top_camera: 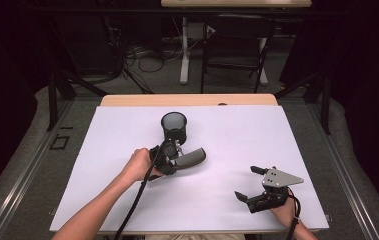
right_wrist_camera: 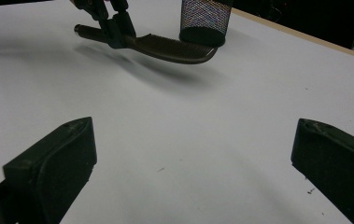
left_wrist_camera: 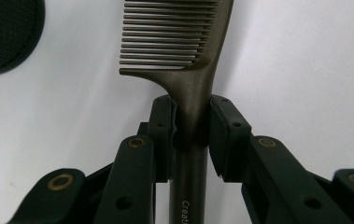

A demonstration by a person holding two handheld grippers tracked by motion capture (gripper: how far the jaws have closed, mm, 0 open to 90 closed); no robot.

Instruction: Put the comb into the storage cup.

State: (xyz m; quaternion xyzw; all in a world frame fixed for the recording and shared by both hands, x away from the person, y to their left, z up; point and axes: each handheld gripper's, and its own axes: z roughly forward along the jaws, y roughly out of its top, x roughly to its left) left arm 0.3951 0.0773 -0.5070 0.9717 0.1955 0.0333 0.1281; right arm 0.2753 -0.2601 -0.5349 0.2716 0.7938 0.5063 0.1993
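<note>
Left tongs (left_wrist_camera: 191, 128) clamp the handle of one dark comb (left_wrist_camera: 184, 51), held just clear of the desk (top_camera: 227, 200) near its middle, beside one black mesh cup (top_camera: 174, 126) that stands toward the far edge. Right tongs (top_camera: 255, 184) gape wide and empty near the desk's near right corner. Judged step: carrying the comb to the cup; tip it handle-down over the rim, centre it, and release only once it is inside
</note>
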